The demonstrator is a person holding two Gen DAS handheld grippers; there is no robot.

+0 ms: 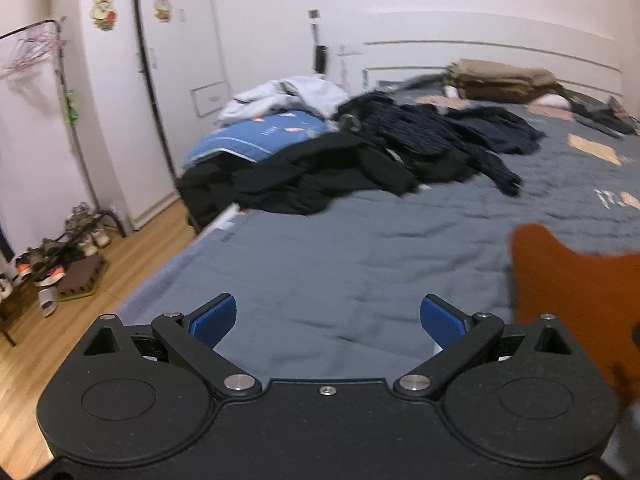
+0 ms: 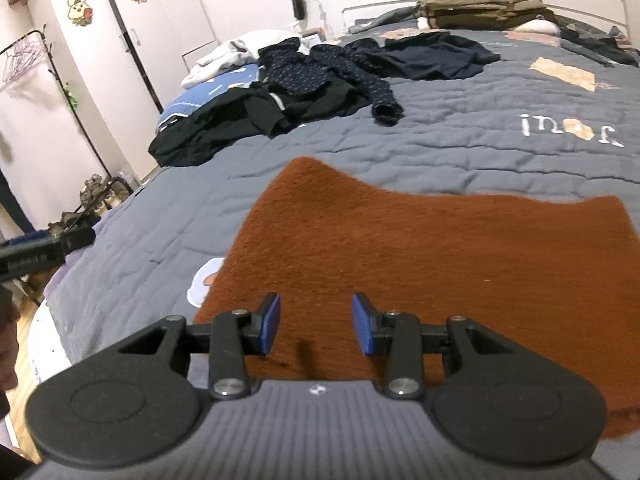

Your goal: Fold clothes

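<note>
Rust garment flat on the bed — both tools released.

I read the right gripper (image 2: 316, 330) jaws apart over the rust-brown garment (image 2: 420, 264), holding nothing; the left gripper (image 1: 328, 320) gapes wide above the grey quilt (image 1: 320, 248). Risk: pads closing low could pinch quilt with fleece — dragging both and skewing any fold.

The grey bedspread (image 2: 460, 132) bears white stitched letters, seen upside down, not surely legible.
</note>
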